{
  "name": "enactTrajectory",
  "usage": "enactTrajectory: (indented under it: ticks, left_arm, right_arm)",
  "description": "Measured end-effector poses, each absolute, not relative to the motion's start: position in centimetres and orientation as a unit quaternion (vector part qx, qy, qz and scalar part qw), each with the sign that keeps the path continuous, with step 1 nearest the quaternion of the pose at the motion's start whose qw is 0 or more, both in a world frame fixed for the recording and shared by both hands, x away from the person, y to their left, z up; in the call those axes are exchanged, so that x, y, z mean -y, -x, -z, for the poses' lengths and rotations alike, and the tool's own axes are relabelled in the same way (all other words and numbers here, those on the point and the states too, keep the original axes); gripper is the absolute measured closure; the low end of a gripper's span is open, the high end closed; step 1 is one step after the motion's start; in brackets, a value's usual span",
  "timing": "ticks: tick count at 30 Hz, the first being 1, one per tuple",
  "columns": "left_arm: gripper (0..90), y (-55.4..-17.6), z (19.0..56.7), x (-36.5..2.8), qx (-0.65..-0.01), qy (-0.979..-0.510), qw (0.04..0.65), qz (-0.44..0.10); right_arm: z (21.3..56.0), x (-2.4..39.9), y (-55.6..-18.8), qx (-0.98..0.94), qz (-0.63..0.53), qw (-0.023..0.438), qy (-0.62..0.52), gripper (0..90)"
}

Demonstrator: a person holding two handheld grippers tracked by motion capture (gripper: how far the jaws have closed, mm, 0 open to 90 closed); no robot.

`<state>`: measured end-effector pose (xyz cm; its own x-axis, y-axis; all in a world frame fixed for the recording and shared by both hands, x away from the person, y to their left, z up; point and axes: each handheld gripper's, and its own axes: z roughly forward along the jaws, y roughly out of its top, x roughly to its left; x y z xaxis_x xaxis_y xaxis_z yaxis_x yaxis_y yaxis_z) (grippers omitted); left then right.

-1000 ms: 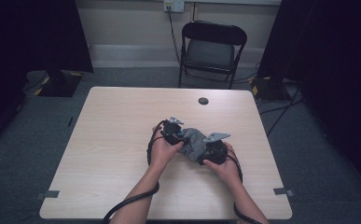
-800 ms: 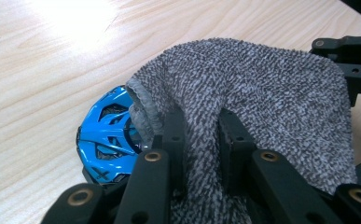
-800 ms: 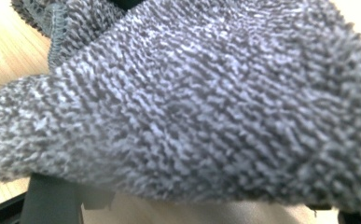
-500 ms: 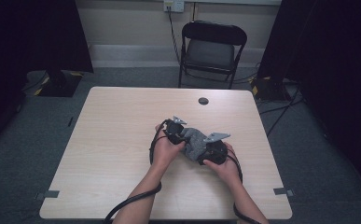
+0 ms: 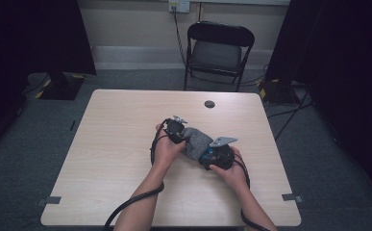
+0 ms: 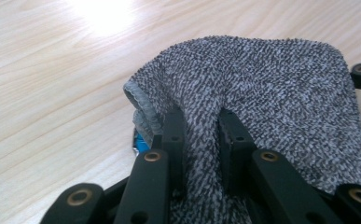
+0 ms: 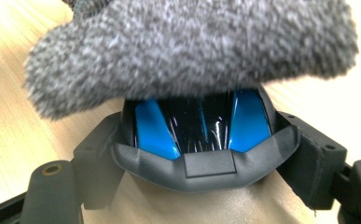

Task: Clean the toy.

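A grey knit sleeve (image 5: 196,140) hangs between my two grippers at the middle of the table (image 5: 116,144). My left gripper (image 5: 183,134) is shut on a fold of this sleeve (image 6: 262,84), the cloth pinched between its black jaws (image 6: 201,140). My right gripper (image 5: 207,155) is shut on a glossy blue and black mouse-like object (image 7: 201,126), held by its sides. The sleeve (image 7: 187,46) drapes over the object's far end and hides it. A blue sliver of the object (image 6: 141,142) peeks out under the cloth's hem.
A small round black disc (image 5: 209,104) lies near the table's far edge. A black folding chair (image 5: 219,48) stands behind the table. Gripper cables (image 5: 130,204) trail off the near edge. Dark curtains flank both sides.
Both hands have shifted slightly, and the sleeve sits a little farther over the blue and black object. Both holds are unchanged.
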<state>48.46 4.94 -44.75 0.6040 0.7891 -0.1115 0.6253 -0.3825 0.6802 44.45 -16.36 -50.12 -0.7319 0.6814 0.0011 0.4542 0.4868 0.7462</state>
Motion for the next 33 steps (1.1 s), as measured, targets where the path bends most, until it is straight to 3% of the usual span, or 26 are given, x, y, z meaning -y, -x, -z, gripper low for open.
enactTrajectory:
  ticks: [33]
  left_arm:
    - [75.5, -49.9, 46.2, -10.9, -0.497, -0.795, 0.321, -0.133]
  right_arm:
    - [50.1, 16.3, -44.5, -0.849, -0.381, 0.149, -0.335, 23.1]
